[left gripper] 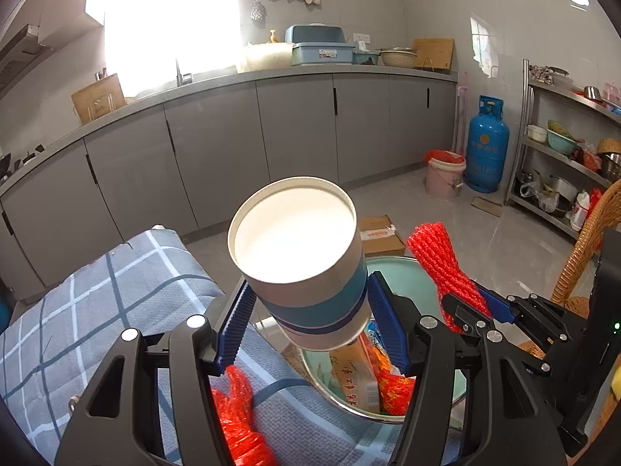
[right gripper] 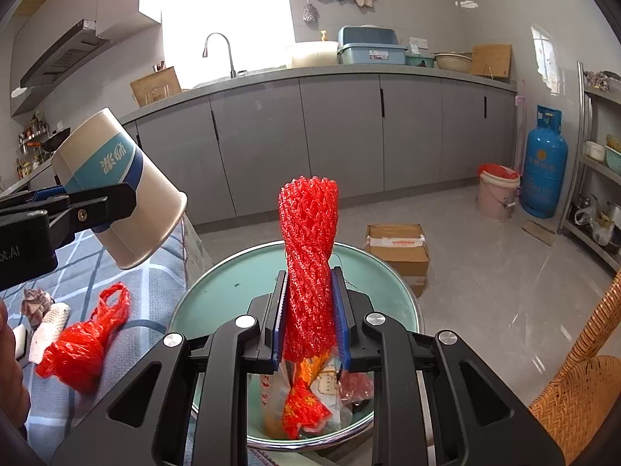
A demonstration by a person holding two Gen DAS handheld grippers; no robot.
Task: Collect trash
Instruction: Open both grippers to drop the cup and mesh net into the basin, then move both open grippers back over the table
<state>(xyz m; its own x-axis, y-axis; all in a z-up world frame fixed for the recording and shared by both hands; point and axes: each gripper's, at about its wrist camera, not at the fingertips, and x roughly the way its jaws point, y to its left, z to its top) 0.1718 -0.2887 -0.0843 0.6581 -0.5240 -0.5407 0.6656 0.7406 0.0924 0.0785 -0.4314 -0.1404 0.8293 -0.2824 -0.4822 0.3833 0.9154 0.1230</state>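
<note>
Left wrist view: the paper cup (left gripper: 299,260), light and crushable, is best held round its lower wall; the left gripper (left gripper: 310,324) clamps it there, half-spread, above the bin (left gripper: 392,268).

Right wrist view: the soft red foam net (right gripper: 308,272) is pinched mid-length in the narrowly set right gripper (right gripper: 309,318), over the bin (right gripper: 233,287).

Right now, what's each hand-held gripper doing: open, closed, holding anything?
Left hand-held gripper: closed on the paper cup, above the bin.
Right hand-held gripper: closed on the red foam net, over the bin.
</note>
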